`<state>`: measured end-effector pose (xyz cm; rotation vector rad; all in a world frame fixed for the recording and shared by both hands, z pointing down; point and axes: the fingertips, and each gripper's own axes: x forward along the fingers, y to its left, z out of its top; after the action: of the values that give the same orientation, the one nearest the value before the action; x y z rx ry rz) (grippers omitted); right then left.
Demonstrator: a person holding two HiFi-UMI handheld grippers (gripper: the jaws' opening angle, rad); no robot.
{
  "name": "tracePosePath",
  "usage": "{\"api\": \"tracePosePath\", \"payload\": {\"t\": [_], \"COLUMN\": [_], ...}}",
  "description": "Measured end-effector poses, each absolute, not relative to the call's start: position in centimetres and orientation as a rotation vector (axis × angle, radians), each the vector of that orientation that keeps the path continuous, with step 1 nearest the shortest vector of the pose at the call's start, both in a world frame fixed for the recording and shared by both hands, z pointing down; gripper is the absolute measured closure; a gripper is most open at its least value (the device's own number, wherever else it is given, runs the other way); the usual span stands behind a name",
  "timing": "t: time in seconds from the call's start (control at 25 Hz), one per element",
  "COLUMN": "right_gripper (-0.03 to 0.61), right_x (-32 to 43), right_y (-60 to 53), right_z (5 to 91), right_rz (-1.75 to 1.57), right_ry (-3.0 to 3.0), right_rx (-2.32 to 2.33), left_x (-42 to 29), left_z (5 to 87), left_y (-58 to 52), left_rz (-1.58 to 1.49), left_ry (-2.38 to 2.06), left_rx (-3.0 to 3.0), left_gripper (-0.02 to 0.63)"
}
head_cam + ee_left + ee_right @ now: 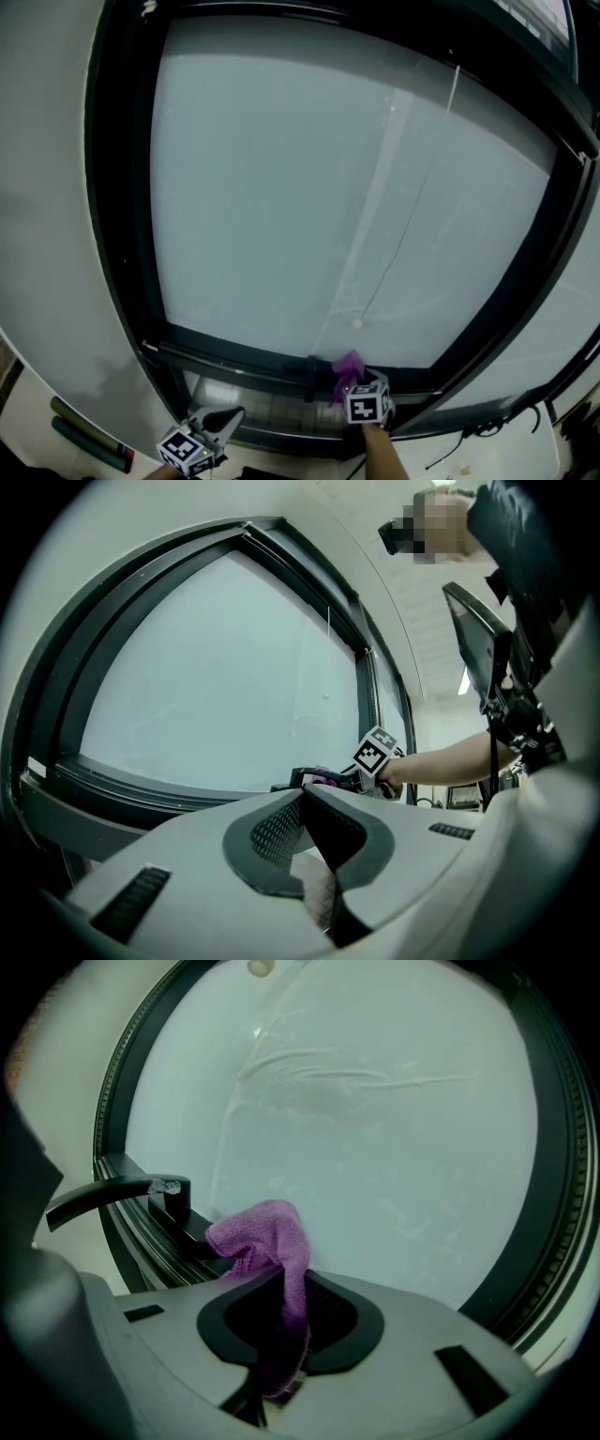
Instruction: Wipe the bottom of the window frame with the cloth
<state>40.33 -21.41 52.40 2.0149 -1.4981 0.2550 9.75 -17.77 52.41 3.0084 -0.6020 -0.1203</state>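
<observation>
the right gripper is clamped on a purple microfibre cloth, its bunched end at the bottom rail of the dark window frame, just beside the black handle. wiping seems in hand, and next comes a steady sideways drag along the rail. the left gripper hangs closed and empty.

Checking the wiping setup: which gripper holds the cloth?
The right gripper, with the purple cloth pinched between its jaws at the bottom of the frame; the left gripper is shut on nothing.
</observation>
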Motion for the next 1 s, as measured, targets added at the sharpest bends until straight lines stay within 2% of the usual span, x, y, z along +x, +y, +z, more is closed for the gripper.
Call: {"api": "tracePosePath", "payload": {"t": [1.0], "right_gripper": [0.508], "right_x": [47.9], "right_y": [-18.2], "right_z": [52.5], "right_rz": [0.276], "right_ry": [-1.382], "right_rx": [2.088], "left_x": [14.1], "left_z": [52.9], "left_y": [-18.6], "left_rz": [-0.135], "left_ry": [-0.58], "left_rx": [2.99], "left_gripper": [0.609]}}
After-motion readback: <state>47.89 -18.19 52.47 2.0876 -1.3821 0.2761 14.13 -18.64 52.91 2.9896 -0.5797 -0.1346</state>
